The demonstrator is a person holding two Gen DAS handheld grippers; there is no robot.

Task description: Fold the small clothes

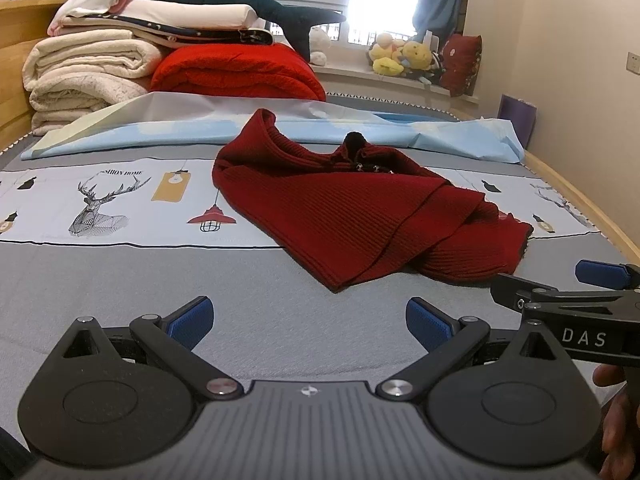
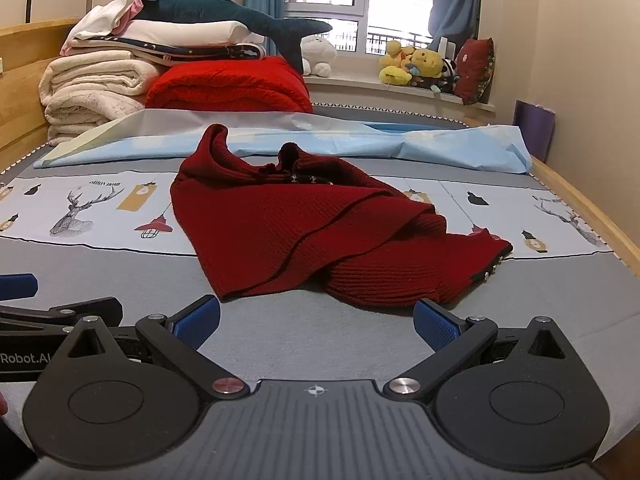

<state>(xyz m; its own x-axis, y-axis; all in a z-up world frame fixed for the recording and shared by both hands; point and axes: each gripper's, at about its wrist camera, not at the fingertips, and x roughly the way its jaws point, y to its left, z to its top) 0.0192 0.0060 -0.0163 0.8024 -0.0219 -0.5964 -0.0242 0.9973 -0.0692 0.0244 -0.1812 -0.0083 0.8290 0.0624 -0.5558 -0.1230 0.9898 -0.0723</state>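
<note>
Both grippers fill the lower frame, jaws spread wide and holding nothing: left gripper (image 1: 310, 322), right gripper (image 2: 317, 326). Above them at centre frame, a crumpled dark red knit garment (image 2: 304, 232) lies on the grey printed bed cover (image 2: 100, 268).

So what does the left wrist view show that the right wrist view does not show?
Only the left wrist view: the open left tool, the right tool's arm lettered "DAS", and the person's fingers at the right edge.

Only the right wrist view: the open right tool, the other tool's "Robot.AI" lettering, and small metal studs on the garment's hem.

Both: the dark red ribbed knit garment lying crumpled on the grey printed bedsheet, stacked folded blankets and yellow plush toys.
</note>
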